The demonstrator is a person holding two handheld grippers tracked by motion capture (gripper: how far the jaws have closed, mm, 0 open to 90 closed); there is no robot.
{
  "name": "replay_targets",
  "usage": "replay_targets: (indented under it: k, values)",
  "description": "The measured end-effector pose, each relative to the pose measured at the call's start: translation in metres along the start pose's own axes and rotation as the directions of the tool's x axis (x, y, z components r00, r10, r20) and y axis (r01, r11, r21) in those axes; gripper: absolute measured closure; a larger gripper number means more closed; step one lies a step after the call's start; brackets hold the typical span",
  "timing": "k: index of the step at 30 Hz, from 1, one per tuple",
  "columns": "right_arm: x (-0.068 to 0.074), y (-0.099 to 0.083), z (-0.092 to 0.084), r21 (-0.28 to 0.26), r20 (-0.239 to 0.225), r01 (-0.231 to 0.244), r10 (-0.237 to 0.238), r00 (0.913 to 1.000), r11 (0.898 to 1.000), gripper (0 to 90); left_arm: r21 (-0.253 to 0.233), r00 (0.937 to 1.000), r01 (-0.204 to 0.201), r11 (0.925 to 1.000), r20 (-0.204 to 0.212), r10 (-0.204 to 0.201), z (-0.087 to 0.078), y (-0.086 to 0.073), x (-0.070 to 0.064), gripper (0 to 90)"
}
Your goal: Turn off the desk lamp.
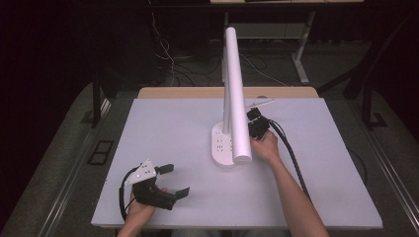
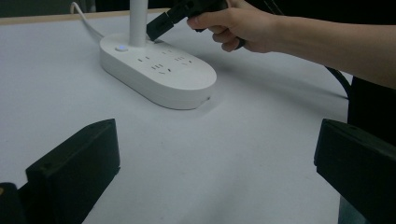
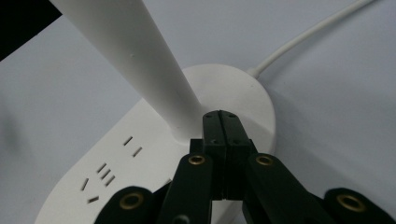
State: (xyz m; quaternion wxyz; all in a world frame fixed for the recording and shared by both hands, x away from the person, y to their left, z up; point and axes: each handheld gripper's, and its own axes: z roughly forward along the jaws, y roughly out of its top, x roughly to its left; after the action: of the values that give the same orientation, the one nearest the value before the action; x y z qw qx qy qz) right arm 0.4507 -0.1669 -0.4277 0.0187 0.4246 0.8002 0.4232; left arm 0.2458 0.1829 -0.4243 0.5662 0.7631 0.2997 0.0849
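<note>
High view: the desk (image 1: 173,123), covered by a pale sheet, is seen from above with the person's forearms entering from the bottom edge. A white desk lamp (image 1: 232,89) is placed near the middle of the desk, slightly to the right; its long tubular head is stretched toward the camera above a thin upright post. The post is fixed into an oval white base (image 2: 159,72) fitted with socket slots and a small round button, and a white cord (image 3: 308,35) is led away from the rear of the base across the desk. The right hand-held gripper (image 1: 257,126) is held just beside the post, on the lamp's right; in the right gripper view its jaws are seen pressed fully together with nothing between them, the tips (image 3: 221,119) set at the foot of the post, right above the base. The left hand-held gripper (image 1: 170,180) is kept low at the near left corner of the desk, well apart from the lamp, its jaws spread wide with nothing gripped
</note>
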Motion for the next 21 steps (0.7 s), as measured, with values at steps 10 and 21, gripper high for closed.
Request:
replay_targets:
  k: [10,21]
  values:
    - [0.001,0.003,-0.008,-0.021,-0.003,0.005,-0.005,1.0000,1.000,90.0,-0.002,1.0000,0.001,1.0000,-0.002,-0.001,-0.001,0.000,0.000,0.0]
    - [0.003,0.007,-0.035,-0.023,-0.001,0.031,-0.032,0.9995,0.999,90.0,0.000,1.0000,0.000,1.0000,-0.001,0.000,0.000,0.000,0.000,0.0]
